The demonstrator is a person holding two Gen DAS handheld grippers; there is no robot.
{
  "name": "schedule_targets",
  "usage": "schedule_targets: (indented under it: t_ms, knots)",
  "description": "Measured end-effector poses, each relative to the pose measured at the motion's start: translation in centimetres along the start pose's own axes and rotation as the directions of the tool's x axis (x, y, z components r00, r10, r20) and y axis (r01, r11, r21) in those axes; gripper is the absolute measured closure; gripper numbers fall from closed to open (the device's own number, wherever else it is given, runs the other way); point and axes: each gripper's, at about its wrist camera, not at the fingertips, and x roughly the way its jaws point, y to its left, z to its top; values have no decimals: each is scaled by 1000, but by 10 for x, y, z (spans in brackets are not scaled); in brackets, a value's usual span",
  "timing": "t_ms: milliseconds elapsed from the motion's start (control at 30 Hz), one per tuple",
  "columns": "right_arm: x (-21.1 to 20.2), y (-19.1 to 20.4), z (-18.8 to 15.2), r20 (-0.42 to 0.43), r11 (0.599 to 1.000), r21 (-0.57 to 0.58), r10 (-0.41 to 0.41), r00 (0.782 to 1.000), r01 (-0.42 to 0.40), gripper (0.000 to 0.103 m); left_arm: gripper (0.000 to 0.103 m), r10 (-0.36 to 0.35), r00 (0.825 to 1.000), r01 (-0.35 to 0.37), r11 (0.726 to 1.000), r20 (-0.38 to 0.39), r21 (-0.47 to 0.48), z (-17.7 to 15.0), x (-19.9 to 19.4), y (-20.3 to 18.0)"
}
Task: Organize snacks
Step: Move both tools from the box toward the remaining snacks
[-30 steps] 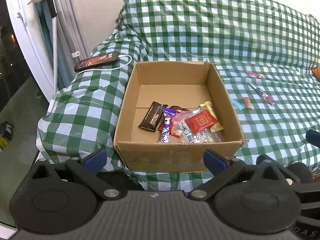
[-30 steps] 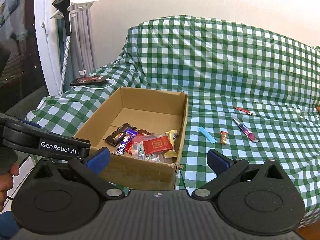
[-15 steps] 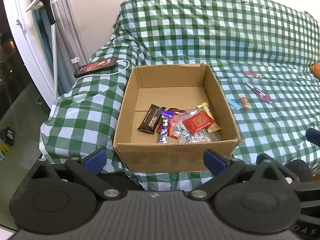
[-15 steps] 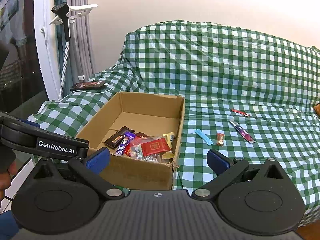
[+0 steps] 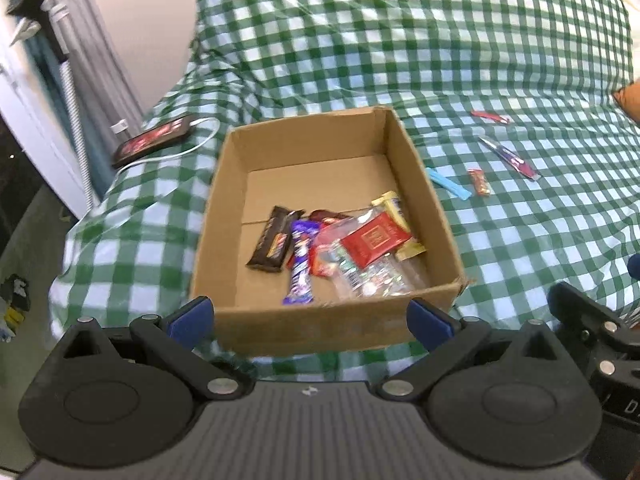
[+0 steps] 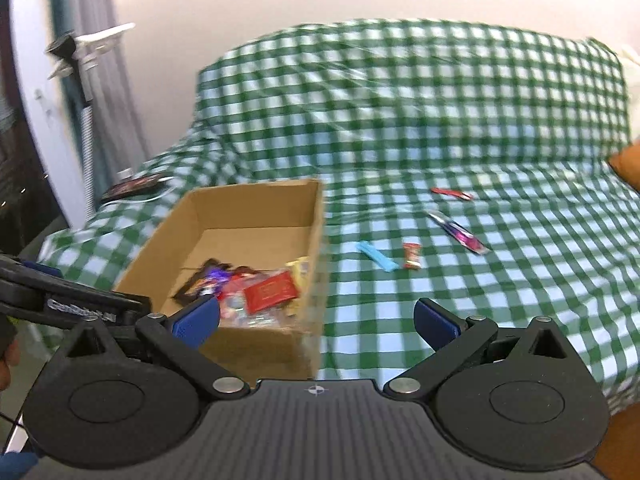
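An open cardboard box (image 5: 416, 168) (image 6: 316, 232) sits on the green-checked couch cover and holds several snacks: a dark chocolate bar (image 5: 272, 238), a purple bar (image 5: 301, 268), a red packet (image 5: 376, 238) (image 6: 272, 290) and clear wrapped sweets. To its right on the cover lie a blue stick (image 5: 447, 183) (image 6: 377, 256), a small orange-red candy (image 5: 480, 182) (image 6: 412, 255), a purple-red long wrapper (image 5: 510, 157) (image 6: 458, 232) and a red stick (image 5: 490, 116) (image 6: 451, 193). My left gripper (image 5: 310, 318) and right gripper (image 6: 316, 320) are open and empty, both held in front of the box.
A phone (image 5: 154, 140) on a white cable lies on the cover left of the box. A stand with a clamp (image 5: 36, 12) and a curtain are at the far left. An orange cushion (image 6: 626, 164) is at the right edge. The left gripper's body (image 6: 72, 304) shows at the right wrist view's left.
Both grippers have shifted left and turned slightly; the box and loose snacks appear further right and tilted in both views. The views are now motion-blurred. No snack has moved.
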Motion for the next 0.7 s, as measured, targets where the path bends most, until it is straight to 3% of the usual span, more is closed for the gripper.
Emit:
schedule_targets:
  t_ms: [200, 367, 500, 700]
  knots:
    - [24, -59, 5, -10, 992, 55, -113, 994, 113, 0, 0, -62, 998, 62, 998, -11, 13, 60, 23, -55]
    - [57, -122, 16, -22, 969, 122, -215, 976, 216, 0, 0, -124, 992, 127, 988, -31, 83, 117, 65, -123]
    - [96, -169, 23, -28, 955, 139, -262, 965, 263, 0, 0, -159, 984, 170, 975, -83, 146, 154, 126, -181]
    - [185, -227, 37, -72, 957, 114, -259, 963, 266, 0, 0, -115, 967, 163, 965, -229, 206, 194, 243, -239]
